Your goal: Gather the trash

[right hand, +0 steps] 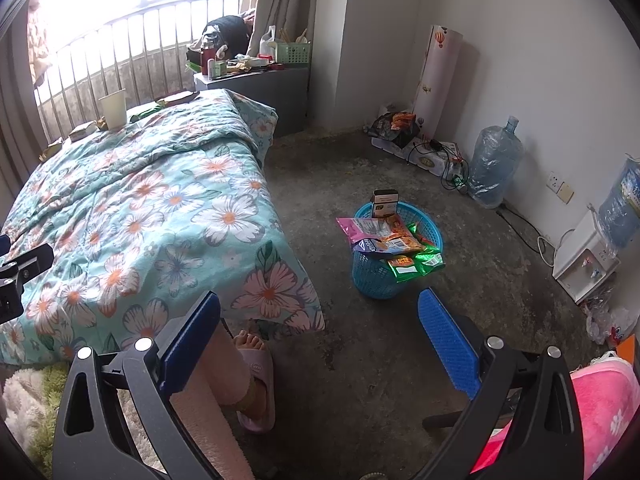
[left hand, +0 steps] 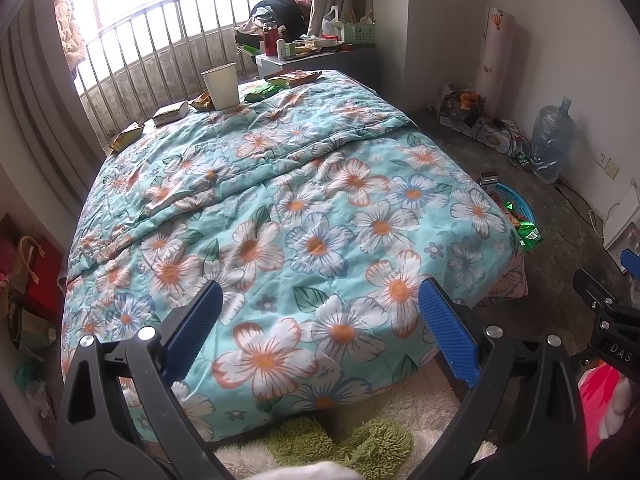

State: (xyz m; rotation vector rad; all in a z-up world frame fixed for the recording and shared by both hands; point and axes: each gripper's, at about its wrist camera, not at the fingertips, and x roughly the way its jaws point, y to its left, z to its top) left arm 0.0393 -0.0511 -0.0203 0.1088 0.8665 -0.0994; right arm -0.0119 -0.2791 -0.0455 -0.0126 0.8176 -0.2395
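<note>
A white paper cup [left hand: 221, 85] stands at the far edge of the floral bed [left hand: 280, 208]. Several snack wrappers lie beside it: a yellow one [left hand: 127, 136], a small box [left hand: 171, 113], a green bag [left hand: 262, 92] and a brown packet [left hand: 294, 77]. On the floor right of the bed stands a blue basket [right hand: 384, 276] piled with wrappers [right hand: 380, 234] and a carton. My left gripper [left hand: 320, 304] is open over the near end of the bed. My right gripper [right hand: 320, 320] is open above the floor, short of the basket. Both hold nothing.
A cluttered grey cabinet [right hand: 256, 80] stands past the bed by the railing. Along the right wall are a water jug [right hand: 494, 164], cables, a power strip and a white dispenser [right hand: 584, 256]. A person's slippered foot [right hand: 252, 364] rests near the bed corner.
</note>
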